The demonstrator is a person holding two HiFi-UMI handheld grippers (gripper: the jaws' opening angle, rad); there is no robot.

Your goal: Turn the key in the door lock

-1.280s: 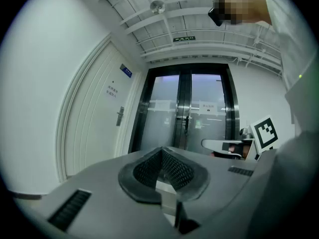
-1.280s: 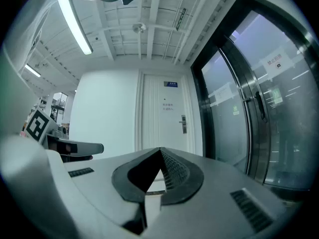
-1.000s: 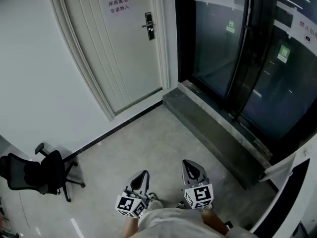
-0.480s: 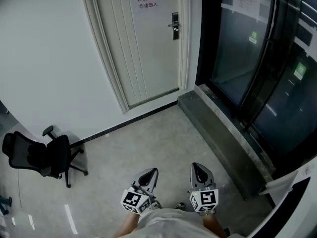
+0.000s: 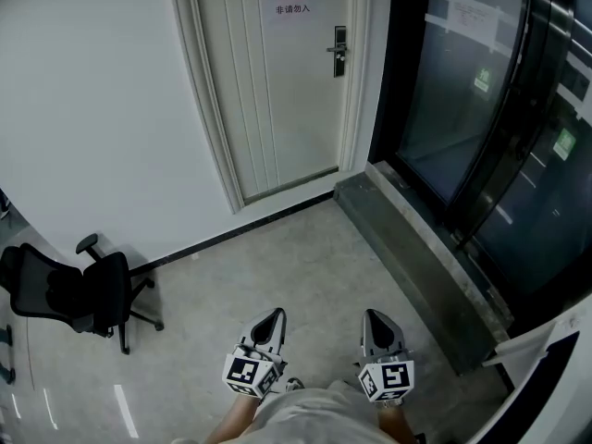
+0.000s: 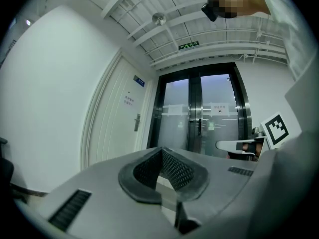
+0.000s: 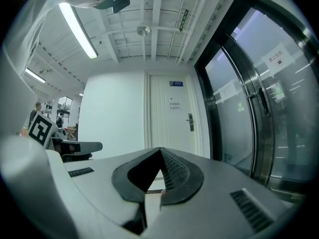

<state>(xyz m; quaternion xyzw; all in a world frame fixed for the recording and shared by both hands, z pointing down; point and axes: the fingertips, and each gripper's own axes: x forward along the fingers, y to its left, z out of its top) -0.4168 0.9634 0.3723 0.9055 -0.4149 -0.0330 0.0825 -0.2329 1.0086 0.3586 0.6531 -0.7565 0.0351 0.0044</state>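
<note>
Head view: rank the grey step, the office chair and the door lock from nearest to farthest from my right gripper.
1. Grey step: on the floor just right of the right gripper, along the glass doors.
2. Office chair: across the floor at far left, by the wall.
3. Door lock: ahead, high on the white door, farthest.

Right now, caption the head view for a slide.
Left gripper and right gripper, both shut, face a closed white door and its lock; chair at left.

Dim, greyish pictures — ceiling strip light (image 7: 77, 29) glares, edges fisheye-bent.
</note>
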